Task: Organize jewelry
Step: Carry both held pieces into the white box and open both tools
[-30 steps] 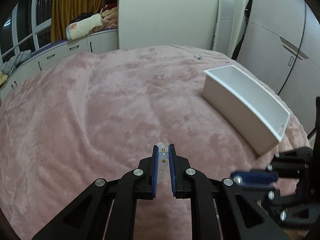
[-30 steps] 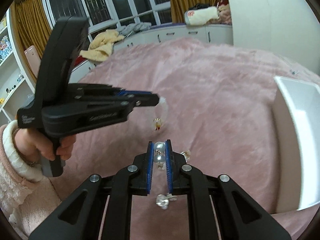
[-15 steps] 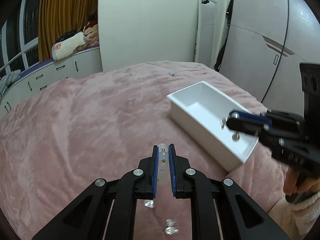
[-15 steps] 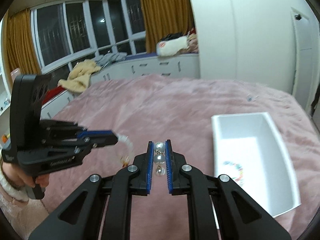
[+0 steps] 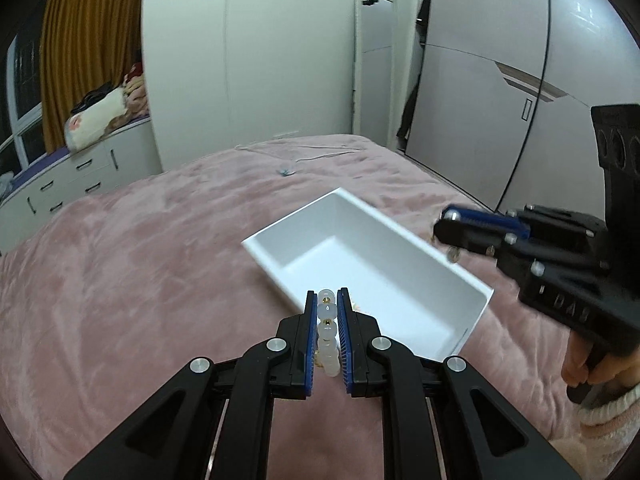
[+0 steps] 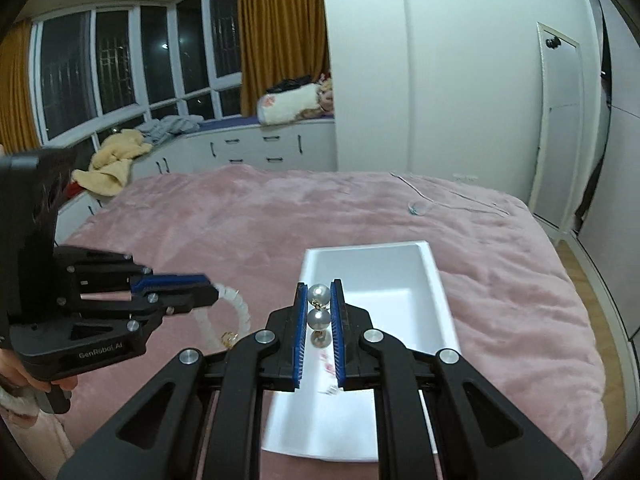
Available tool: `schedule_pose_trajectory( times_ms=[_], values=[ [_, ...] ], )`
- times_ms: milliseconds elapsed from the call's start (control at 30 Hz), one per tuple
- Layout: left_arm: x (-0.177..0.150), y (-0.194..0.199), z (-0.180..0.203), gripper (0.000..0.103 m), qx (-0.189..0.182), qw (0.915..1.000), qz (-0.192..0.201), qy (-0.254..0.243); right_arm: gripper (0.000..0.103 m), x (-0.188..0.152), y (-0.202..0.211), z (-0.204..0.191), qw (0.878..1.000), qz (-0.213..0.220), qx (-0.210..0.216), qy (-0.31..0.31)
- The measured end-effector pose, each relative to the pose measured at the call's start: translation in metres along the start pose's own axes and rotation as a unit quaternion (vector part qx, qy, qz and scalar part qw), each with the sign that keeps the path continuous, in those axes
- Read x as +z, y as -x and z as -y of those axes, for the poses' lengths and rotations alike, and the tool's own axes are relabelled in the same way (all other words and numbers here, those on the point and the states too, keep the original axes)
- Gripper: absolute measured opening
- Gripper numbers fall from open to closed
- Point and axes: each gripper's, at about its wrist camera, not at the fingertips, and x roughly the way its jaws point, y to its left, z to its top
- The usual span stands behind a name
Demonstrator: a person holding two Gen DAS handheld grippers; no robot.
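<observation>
My left gripper (image 5: 327, 294) is shut on a white bead bracelet (image 5: 328, 330) with small gold spacers, held over the near rim of the white box (image 5: 420, 240) on the pink bedspread. In the right wrist view the same left gripper (image 6: 212, 292) shows at the left, the bracelet (image 6: 240, 308) hanging from it in a loop. My right gripper (image 6: 318, 285) is shut on a pearl earring (image 6: 319, 318) above the box's (image 6: 438, 280) left rim, and it also appears from the side (image 5: 444, 226) over the box's far edge. A bit of coloured beads (image 6: 328, 366) lies inside the box.
A thin white cable (image 6: 420, 200) lies on the far part of the pink bedspread (image 6: 240, 220). Low white drawers (image 6: 256, 148) with piled clothes run under the windows. Wardrobe doors (image 5: 480, 112) stand to the right, and bare floor (image 6: 600, 312) shows past the bed's edge.
Both grippers have risen and swung across the bed to the white box, each keeping its piece. The box, earlier off to the side, now lies right under the fingertips.
</observation>
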Motion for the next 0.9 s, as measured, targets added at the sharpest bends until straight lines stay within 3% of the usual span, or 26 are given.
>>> schedule_pose_trajectory(
  times_ms=[367, 733, 800, 867, 900],
  values=[
    [0.016, -0.083, 0.035, 0.015, 0.006, 0.9988, -0.046, -0.015, 0.012, -0.038, -0.042, 0.042, 0.998, -0.053, -0.014, -0.009],
    [0.016, -0.132, 0.041, 0.019, 0.008, 0.9982, -0.057, -0.019, 0.015, -0.056, -0.075, 0.061, 0.996, -0.083, -0.018, -0.012],
    [0.015, -0.135, 0.041, 0.026, 0.011, 0.9985, -0.048, -0.023, 0.021, -0.059, -0.077, 0.062, 0.996, -0.084, -0.017, -0.012],
    [0.014, -0.139, 0.041, 0.028, 0.013, 0.9982, -0.052, -0.026, 0.041, -0.06, -0.077, 0.06, 0.996, -0.08, -0.024, -0.01],
    [0.012, -0.14, 0.041, 0.029, 0.015, 0.9981, -0.053, -0.027, 0.046, -0.061, -0.076, 0.06, 0.997, -0.078, -0.025, -0.01]
  ],
)
